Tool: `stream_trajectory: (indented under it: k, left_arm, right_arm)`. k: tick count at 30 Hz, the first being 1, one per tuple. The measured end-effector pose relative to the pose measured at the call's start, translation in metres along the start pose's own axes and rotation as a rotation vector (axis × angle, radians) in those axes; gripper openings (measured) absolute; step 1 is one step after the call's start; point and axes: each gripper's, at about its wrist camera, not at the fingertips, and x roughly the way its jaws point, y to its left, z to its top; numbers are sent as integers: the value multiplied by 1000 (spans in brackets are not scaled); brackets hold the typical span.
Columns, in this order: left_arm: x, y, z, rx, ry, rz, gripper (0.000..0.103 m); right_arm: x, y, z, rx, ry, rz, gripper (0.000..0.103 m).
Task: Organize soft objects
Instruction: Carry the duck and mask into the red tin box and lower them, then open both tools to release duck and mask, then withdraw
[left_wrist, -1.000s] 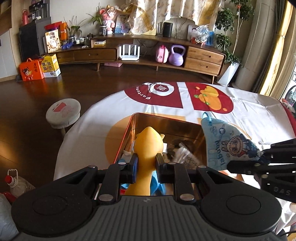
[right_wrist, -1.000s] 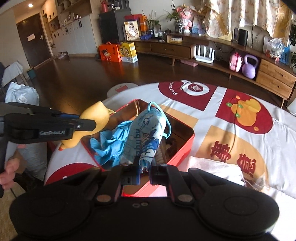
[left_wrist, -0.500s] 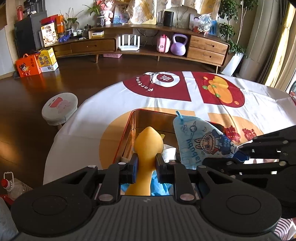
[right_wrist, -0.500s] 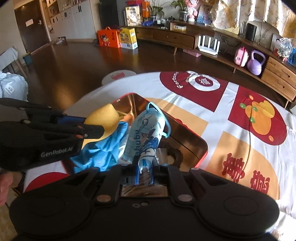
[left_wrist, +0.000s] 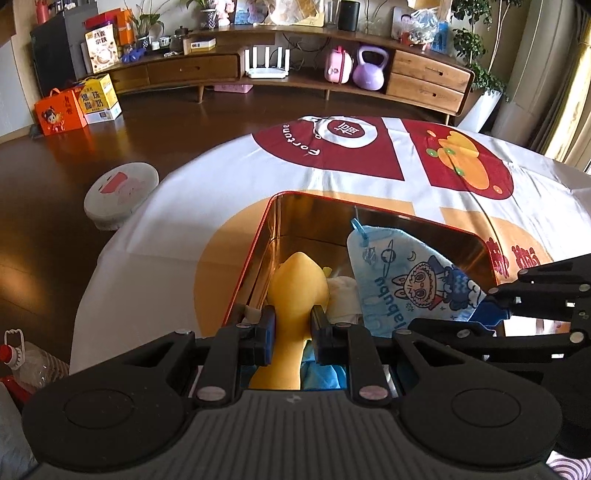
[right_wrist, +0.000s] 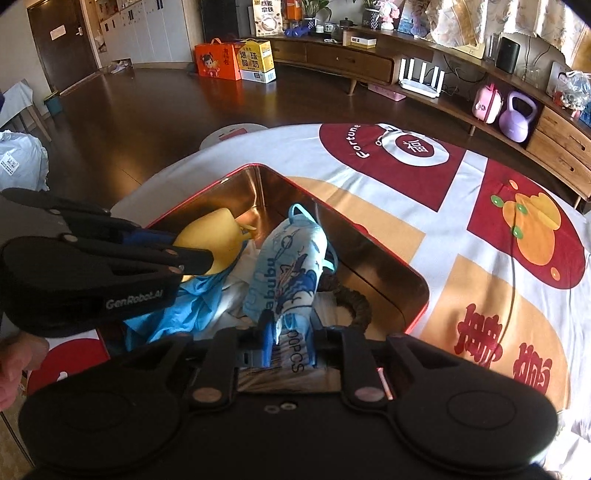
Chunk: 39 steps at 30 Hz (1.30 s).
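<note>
Left gripper (left_wrist: 293, 325) clamped on yellow toy (left_wrist: 297, 280); right gripper (right_wrist: 291, 334) just been opening, towel (right_wrist: 286, 266) between slackened jaws, over tin (right_wrist: 417, 291).

Beyond my reach the room opens onto a dark, glossy wooden floor (left_wrist: 110, 147) that throws back the daylight. A long, low wooden sideboard (left_wrist: 332, 74) curves along the far wall, with drawers at both ends and an open shelf that holds a white router (left_wrist: 267, 66), a pink case (left_wrist: 337, 66) and a lilac kettlebell (left_wrist: 370, 68). Orange and yellow gift boxes (left_wrist: 79, 105) stand on the floor near its left end. A round stool (left_wrist: 120, 192) sits beside the tabletop (left_wrist: 177, 229), which wears a white cloth with red and orange prints. Potted plants (left_wrist: 476, 66) stand by bright curtains (left_wrist: 576, 92) on the right. Through my other view, a dark door (right_wrist: 61, 40) and pale cupboards (right_wrist: 147, 29) close the far corner.
</note>
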Motion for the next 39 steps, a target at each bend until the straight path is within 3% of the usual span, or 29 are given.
stream_trajectory:
  k: [10,15,19,22,24,25,26,39]
  left_arm:
    - [-3,1,-3,-23,6,4,21]
    - [-8,0,-6,-24,11,6,21]
    - [-15,-3,-7,-19,2,11,21]
    - [-21,-5,-7,-19,-8,10,31]
    - [-26,-7,-7,-17,-22,8,48]
    - [-29,-8,-7,-16,-32,8,63]
    - [-33,-9,-8,-16,-46,5,65]
    - [-79,-20,-14,-1,-120,-17,66]
  right_arm:
    - [-10,1,-4,0,0,0,37]
    - [-19,-2,-9,15,-8,11,54]
    - [-28,-2,-12,10,-22,15,59]
    - [-36,-2,-14,7,-40,22,64]
    - [-41,-1,-16,1,-49,27,67]
    - [-43,0,-17,-2,-53,27,67]
    - [-45,0,-17,-6,-58,26,68]
    - [-103,-10,-37,28,-165,77,89]
